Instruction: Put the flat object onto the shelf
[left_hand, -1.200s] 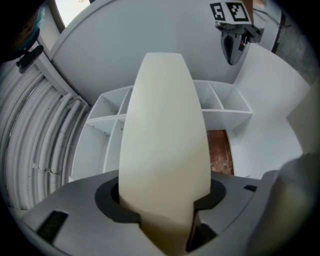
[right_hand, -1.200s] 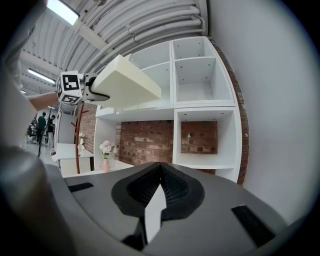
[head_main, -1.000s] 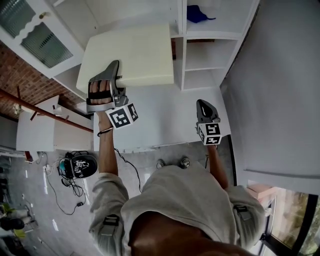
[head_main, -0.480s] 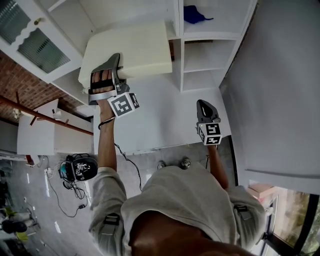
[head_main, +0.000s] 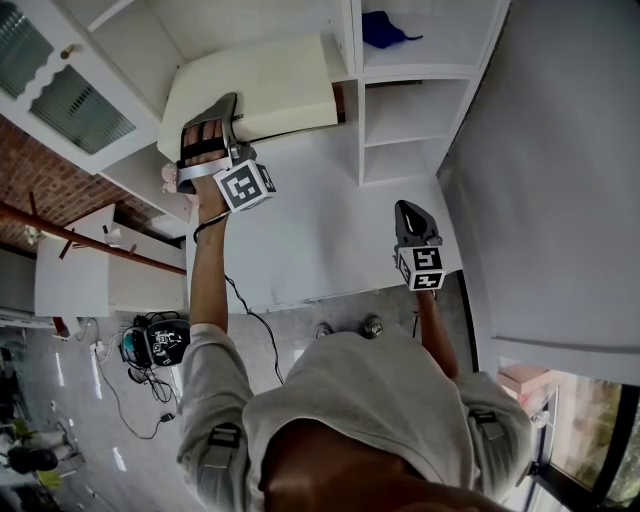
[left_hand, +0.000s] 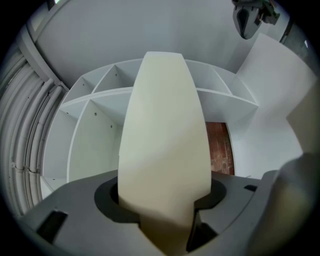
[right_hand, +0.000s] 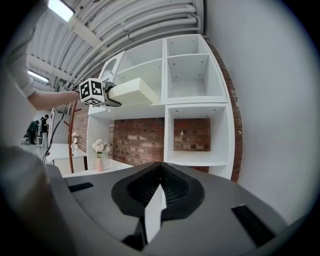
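The flat object is a thick cream slab (head_main: 262, 85). My left gripper (head_main: 226, 115) is shut on its near edge and holds it up against the white shelf unit (head_main: 400, 125). In the left gripper view the slab (left_hand: 165, 130) fills the space between the jaws and points into the open compartments (left_hand: 95, 145). From the right gripper view the slab (right_hand: 131, 92) lies level at the upper left compartment, just above its board. My right gripper (head_main: 406, 208) hangs lower at the right, shut and holding nothing, apart from the shelf.
A blue thing (head_main: 386, 28) lies in an upper shelf compartment. A glass-fronted cabinet door (head_main: 60, 80) stands at the left. A vase of flowers (right_hand: 100, 149) stands on a low ledge by the brick wall. Headphones and cables (head_main: 158, 342) lie on the floor.
My left gripper has carried the slab farther up and toward the shelf, with the arm stretched out more. The right gripper has stayed where it was.
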